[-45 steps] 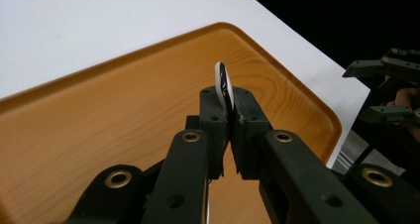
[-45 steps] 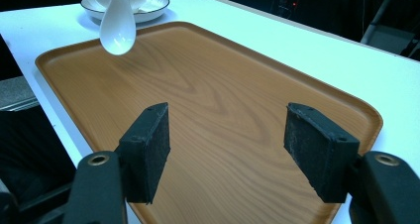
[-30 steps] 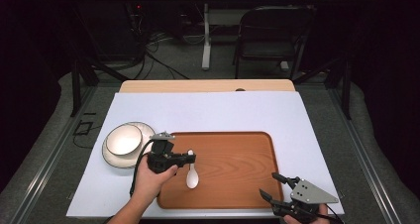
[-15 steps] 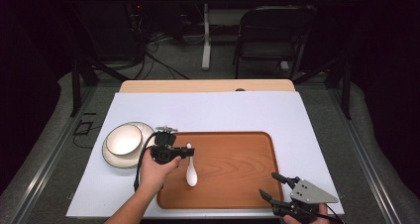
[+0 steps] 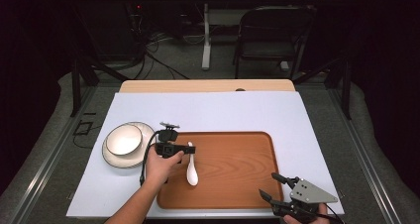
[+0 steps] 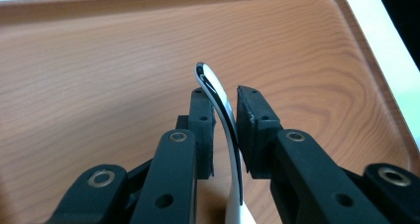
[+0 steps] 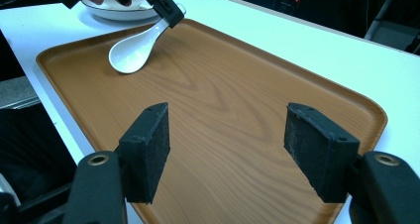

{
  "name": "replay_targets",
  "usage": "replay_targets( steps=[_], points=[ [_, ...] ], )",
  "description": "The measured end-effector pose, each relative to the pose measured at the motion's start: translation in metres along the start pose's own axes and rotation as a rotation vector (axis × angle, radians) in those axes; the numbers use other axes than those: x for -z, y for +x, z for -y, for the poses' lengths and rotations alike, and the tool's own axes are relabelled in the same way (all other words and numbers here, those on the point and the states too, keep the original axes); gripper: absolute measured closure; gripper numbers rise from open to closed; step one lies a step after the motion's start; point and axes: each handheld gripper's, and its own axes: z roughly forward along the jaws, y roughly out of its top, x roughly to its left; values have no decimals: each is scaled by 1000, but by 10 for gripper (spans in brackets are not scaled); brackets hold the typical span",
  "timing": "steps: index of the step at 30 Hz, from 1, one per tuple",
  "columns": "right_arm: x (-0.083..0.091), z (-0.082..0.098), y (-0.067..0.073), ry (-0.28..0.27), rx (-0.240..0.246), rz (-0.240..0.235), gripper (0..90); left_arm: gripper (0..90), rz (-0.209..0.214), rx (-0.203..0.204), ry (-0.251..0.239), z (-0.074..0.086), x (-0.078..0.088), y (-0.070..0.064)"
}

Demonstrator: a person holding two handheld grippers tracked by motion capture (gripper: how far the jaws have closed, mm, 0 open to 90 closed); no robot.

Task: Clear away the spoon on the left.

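Since a moment ago, the white spoon (image 5: 191, 168) is being brought down onto the brown tray (image 5: 233, 184) by the left tool (image 5: 190, 149), whose jaws have just been opening. The spoon's bowl is being rested on the wood near the tray's left edge, while its handle is being kept between the left tool's jaws, with small gaps seen on both sides, so it is no longer being squeezed. The right tool (image 5: 266, 187) is being held wide apart over the tray's near right corner, with nothing between its jaws.
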Motion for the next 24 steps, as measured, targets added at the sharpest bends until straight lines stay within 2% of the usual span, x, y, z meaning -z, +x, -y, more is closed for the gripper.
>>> replay_targets(
  steps=[12,21,24],
  points=[
    [1,0,0,-2,1,0,343,748,-11,50,23,2,-13,18],
    [1,0,0,-3,3,0,343,721,-22,55,35,3,-12,22],
    [1,0,0,-3,2,-1,343,697,-50,38,34,4,-10,20]
  ],
)
